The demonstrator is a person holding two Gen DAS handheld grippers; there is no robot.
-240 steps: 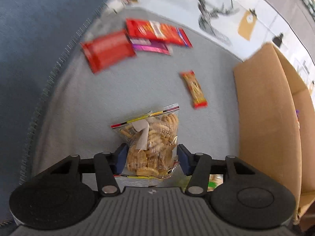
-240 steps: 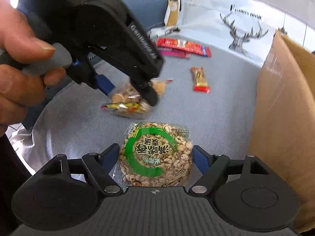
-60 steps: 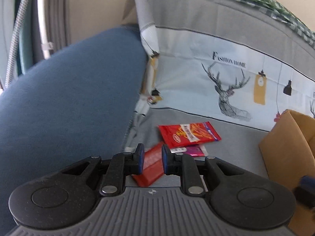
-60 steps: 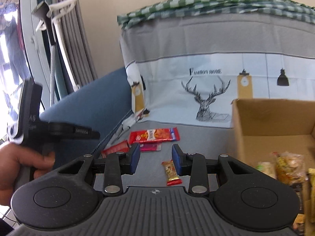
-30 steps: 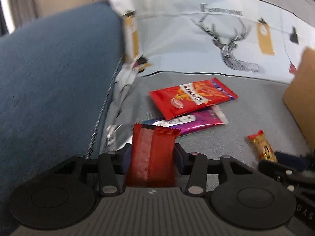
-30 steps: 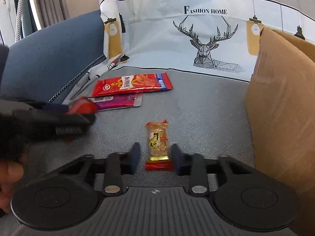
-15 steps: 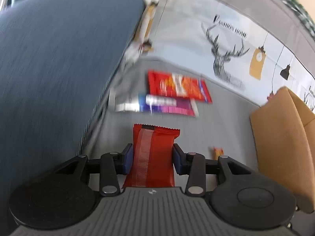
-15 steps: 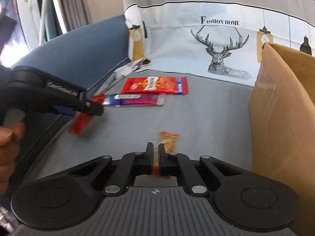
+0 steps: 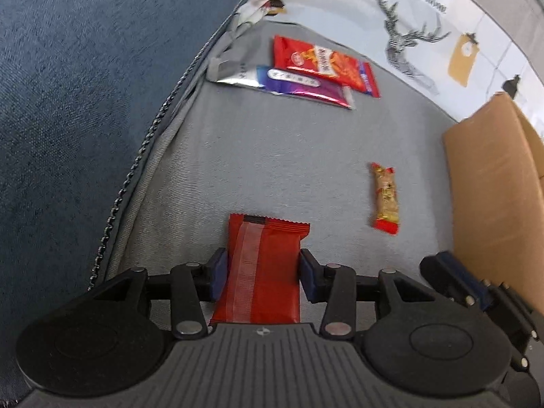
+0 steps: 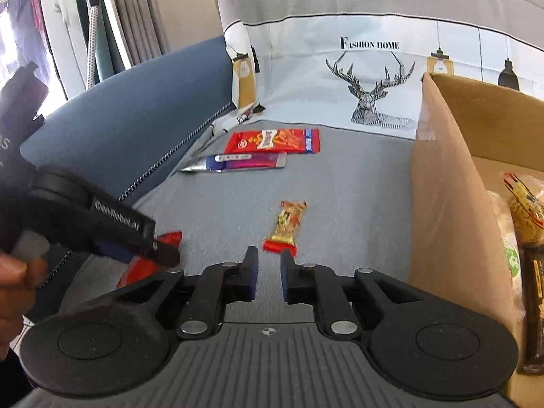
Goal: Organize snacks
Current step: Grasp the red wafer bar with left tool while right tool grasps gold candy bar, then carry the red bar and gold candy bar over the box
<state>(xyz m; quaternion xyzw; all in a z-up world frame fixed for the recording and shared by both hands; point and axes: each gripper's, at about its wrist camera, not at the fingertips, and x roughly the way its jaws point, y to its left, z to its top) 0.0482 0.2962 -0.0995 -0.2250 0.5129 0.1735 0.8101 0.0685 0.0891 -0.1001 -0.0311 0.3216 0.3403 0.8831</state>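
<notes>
My left gripper point(image 9: 261, 268) is shut on a dark red snack packet point(image 9: 263, 272) and holds it above the grey sofa cover point(image 9: 272, 156). It also shows at the left of the right wrist view point(image 10: 163, 251), with the packet point(image 10: 149, 261) in it. My right gripper point(image 10: 268, 272) is empty, its jaws a narrow gap apart, just short of a small gold and red snack bar point(image 10: 287, 226) that lies on the cover point(image 9: 384, 197). A red chip packet point(image 10: 272, 141) and a purple packet point(image 10: 238, 162) lie further back.
An open cardboard box point(image 10: 438, 176) stands at the right with several snacks point(image 10: 523, 210) inside; it also shows in the left wrist view point(image 9: 493, 183). A blue sofa arm point(image 9: 85, 85) runs along the left. A deer-print cloth point(image 10: 370, 85) covers the backrest.
My left gripper took hold of the dark red packet and lifted it. My right gripper closed at the small snack bar, then came away with jaws slightly apart; the bar lies on the cover.
</notes>
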